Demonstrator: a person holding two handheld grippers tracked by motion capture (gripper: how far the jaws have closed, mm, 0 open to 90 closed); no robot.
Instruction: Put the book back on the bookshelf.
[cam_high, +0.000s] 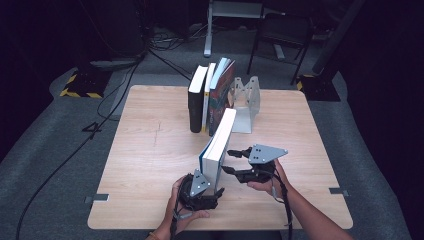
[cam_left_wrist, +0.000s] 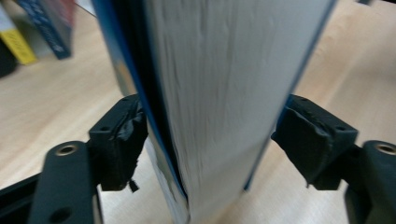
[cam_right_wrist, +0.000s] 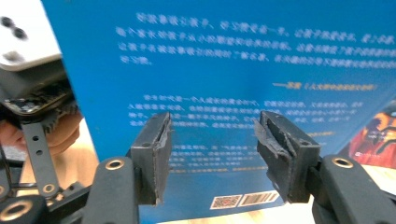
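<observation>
Standing upright between your two claws, the blue book (cam_high: 218, 147) is not yet shelved. Your left claw (cam_high: 207, 192) straddles its page edge, jaws slightly apart from the covers. Your right claw (cam_high: 235, 161) is open beside the back cover. The row of books (cam_high: 210, 95) and the bookend (cam_high: 246, 102) wait beyond both claws.

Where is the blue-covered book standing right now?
In the high view the blue-covered book stands on edge near the table's front middle, between the left tongs and right tongs, in front of the row of books.
</observation>
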